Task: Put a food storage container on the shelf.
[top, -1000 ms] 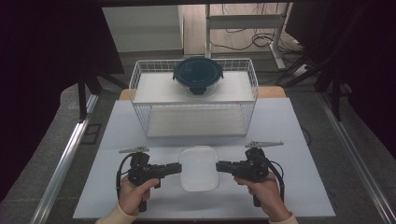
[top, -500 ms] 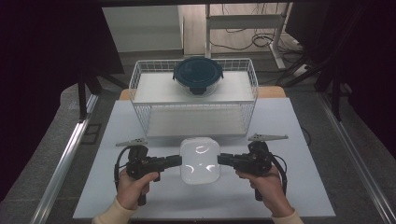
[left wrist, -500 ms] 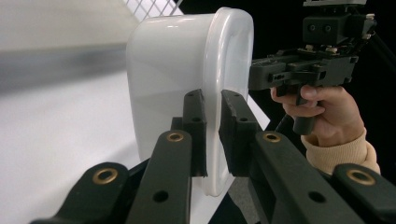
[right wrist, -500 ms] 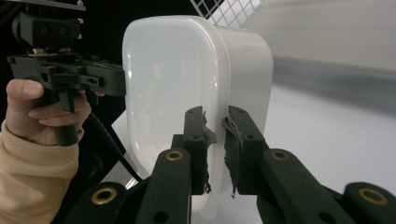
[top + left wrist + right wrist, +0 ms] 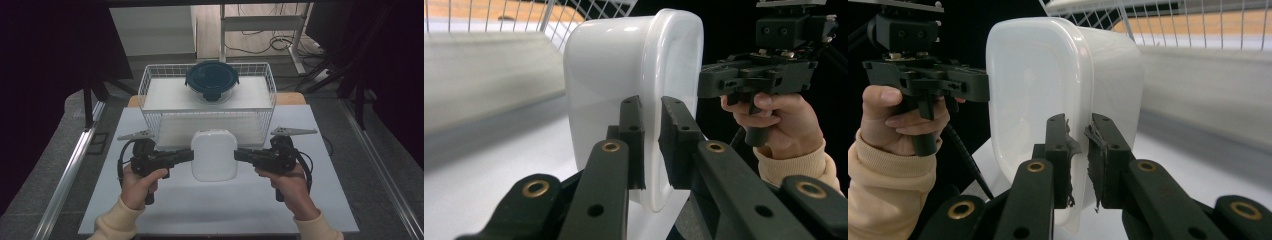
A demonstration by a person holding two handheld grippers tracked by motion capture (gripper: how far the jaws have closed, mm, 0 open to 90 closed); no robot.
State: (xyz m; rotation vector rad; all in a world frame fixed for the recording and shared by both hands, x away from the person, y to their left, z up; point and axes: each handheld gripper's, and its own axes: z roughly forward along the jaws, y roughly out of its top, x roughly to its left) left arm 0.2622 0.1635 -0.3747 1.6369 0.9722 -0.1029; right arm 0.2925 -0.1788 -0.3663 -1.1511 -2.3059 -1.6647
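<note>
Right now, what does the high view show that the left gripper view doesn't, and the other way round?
High view alone: the dark round lidded bowl sitting in the wire basket, and the left hand. Left gripper view alone: a close look at the left gripper, its jaws clamped on the rim of the white container. Both share the container, the basket, the white table and the right gripper, shut on the opposite rim.

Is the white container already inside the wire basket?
No, the white container is outside the wire basket, gripped on its rim by the left gripper and right gripper.
</note>
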